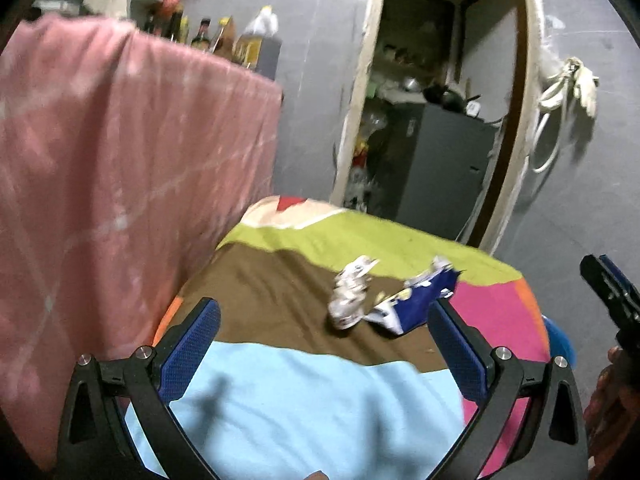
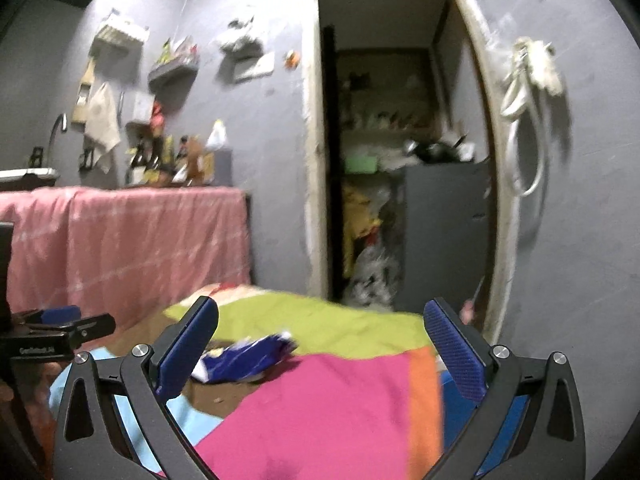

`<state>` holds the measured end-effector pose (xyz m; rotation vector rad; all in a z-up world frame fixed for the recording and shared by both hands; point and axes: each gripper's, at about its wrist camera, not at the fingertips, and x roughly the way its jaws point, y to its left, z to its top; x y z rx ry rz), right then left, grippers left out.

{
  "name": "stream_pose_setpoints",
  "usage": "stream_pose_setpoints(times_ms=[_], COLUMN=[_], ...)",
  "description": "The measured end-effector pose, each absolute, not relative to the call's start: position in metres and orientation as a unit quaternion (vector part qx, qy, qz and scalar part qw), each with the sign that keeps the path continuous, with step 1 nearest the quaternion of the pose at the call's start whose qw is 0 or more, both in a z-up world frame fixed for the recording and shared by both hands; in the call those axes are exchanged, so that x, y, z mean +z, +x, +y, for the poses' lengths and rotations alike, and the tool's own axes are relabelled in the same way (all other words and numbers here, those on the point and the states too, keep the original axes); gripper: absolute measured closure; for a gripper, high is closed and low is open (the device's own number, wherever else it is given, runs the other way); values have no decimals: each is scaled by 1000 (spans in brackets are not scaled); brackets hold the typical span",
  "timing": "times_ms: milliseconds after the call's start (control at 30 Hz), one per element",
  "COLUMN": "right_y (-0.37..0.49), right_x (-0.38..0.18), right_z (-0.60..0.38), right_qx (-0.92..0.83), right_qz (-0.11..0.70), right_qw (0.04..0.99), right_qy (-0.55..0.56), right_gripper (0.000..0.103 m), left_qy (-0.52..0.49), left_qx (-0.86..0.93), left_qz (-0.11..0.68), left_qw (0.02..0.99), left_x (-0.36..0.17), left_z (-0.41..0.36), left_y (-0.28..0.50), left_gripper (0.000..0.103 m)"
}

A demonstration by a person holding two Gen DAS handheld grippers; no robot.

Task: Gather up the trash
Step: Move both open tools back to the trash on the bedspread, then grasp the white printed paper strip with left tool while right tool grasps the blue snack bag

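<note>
Both grippers hang over the patchwork cloth with jaws spread wide and nothing between them: left gripper, right gripper. Farther off on the brown patch, a crumpled silver wrapper touches a blue wrapper to its right.

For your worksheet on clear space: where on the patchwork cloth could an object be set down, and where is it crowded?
Free: the light blue patch nearest the left gripper, and the pink patch in front of the right gripper. Crowded: the brown band, where the crumpled silver wrapper and blue wrapper lie side by side.
</note>
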<state>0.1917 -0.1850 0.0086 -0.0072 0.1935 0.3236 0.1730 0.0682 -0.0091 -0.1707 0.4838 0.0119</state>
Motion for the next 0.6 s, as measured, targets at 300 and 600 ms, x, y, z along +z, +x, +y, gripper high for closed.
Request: stream_pose_setpoints(times_ms=[300,600], right_y=[232,286], right_x=[-17,-41], right_z=[-144,-130], right_qx=[191,223], right_qz=[165,254], right_qw=[966,940], right_qy=[-58,-50], right_gripper=[0,9], left_qy=[-94,-121], left_qx=[-20,-67], left_qz=[282,328], left_qw=[955,934], left_x=[-29,-44], left_z=[79,79], left_y=[213,254], left_gripper=[3,43])
